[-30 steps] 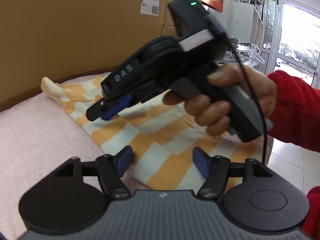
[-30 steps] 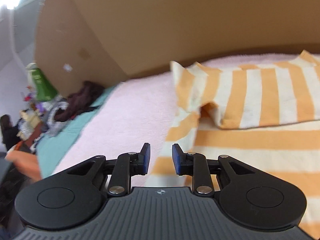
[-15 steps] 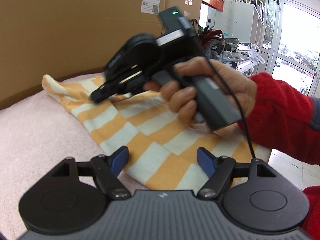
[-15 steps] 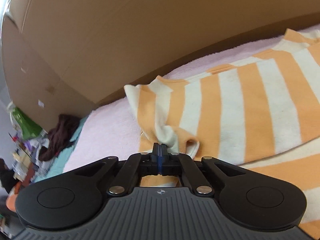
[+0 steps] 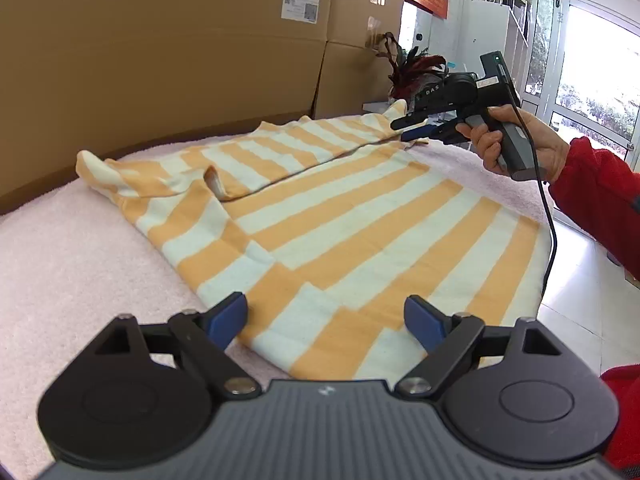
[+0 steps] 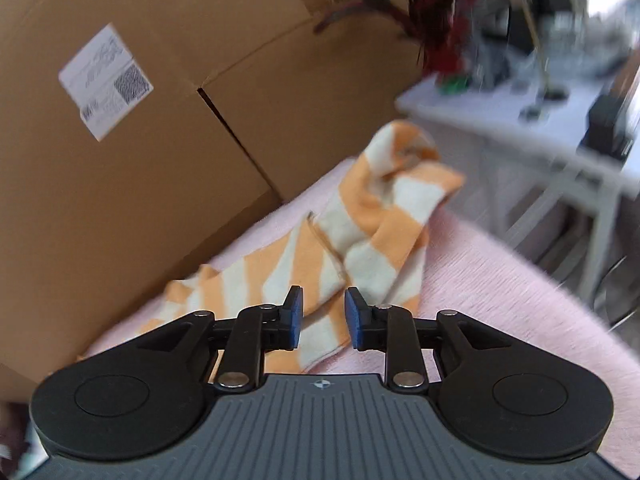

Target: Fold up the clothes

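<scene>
Left tongs point(image 5: 326, 320) are opening, blue pads spread wide. They are hovering over the near hem of the shirt point(image 5: 344, 216) without touching it; the fabric is showing in the gap between the pads, but nothing is gripped.

The shirt, orange and white stripes, is lying flat on the pink towel point(image 5: 68, 264) covering the table. In the left view it is running from 6 o'clock up toward 1 o'clock. One sleeve is lying at 10 o'clock, near the cardboard box point(image 5: 160, 60). The other sleeve is stretching toward 1 o'clock.

Right tongs point(image 6: 322, 316) are opening too, pads apart with a narrow gap. In the right view, striped cloth is lying below and beyond the gap, and the pads are not pressing on it. In the left view, the same tongs are sitting at 1 o'clock, tips right at the far sleeve end, with a hand point(image 5: 516, 144) in a red sleeve point(image 5: 592, 200) gripping the handle. Contact at the tips is too small to tell there.

In the right view the sleeve end is bunching up at 12 o'clock, at the towel's far edge. A white bench point(image 6: 520, 120) is blurring at 2 o'clock, with a red plant point(image 6: 440, 12) on it at 1 o'clock. The box with its label point(image 6: 106, 80) is filling 10 o'clock.
</scene>
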A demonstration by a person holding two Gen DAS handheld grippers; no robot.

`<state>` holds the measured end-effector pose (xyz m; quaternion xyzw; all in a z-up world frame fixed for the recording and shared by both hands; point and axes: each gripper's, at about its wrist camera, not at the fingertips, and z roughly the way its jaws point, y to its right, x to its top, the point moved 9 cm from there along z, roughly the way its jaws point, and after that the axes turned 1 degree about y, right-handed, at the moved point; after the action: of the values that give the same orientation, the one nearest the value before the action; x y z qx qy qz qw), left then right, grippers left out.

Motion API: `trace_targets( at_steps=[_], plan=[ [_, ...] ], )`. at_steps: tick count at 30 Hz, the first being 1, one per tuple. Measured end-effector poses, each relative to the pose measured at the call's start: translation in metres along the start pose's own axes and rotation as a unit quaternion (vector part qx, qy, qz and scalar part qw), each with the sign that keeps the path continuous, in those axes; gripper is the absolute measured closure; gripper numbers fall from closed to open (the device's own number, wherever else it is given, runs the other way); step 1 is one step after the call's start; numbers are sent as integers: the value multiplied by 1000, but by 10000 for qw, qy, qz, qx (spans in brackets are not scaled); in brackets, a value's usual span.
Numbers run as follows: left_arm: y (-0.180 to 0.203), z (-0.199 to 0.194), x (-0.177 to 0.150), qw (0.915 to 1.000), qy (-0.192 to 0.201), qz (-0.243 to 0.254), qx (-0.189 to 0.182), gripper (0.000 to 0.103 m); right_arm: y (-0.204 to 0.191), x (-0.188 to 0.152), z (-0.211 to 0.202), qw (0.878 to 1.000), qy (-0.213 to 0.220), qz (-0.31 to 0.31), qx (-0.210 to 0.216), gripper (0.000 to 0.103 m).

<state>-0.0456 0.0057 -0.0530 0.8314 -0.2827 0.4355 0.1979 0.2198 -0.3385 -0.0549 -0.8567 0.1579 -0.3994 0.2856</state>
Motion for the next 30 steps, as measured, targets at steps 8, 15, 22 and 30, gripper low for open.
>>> trace_targets(
  at_steps=[8,15,22,30],
  plan=[
    [-3,1,3,9999,14,-94,61,17,-16,-4,22,9983,88,435,380,62],
    [-3,1,2,9999,-12,-105,-10,14,-38,11,35,9993,341,-81,-83,94],
    [-2,1,2,10000,-23,-95,13,13,-52,55,4,9935,1077,-191,312,95],
    [-2,-1,2,9999,-28,-100,-12,12,-25,60,10,9916,1212,-374,-257,95]
  ],
)
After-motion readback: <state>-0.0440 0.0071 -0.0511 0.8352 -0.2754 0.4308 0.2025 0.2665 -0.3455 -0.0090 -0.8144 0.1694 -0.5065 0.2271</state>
